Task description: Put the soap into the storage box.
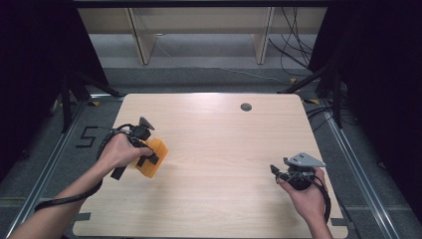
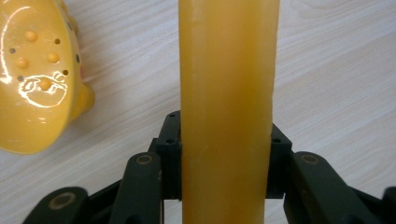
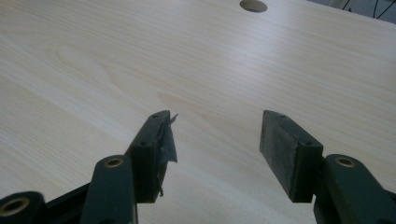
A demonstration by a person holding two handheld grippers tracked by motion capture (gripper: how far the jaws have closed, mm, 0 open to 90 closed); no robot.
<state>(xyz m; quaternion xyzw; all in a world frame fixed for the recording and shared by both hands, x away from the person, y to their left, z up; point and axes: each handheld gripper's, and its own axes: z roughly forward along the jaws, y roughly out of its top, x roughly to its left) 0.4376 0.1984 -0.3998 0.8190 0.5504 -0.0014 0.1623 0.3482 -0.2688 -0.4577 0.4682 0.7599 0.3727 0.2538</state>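
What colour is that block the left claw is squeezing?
Yellow-orange, a waxy amber. The block shows best in the left gripper view, clamped in the left gripper.

Light wooden table (image 1: 219, 149) with rounded corners, small round grey hole (image 1: 246, 107) near its far edge, shiny yellow dotted ceramic piece (image 2: 35, 79) seen lying on the wood in the left gripper view
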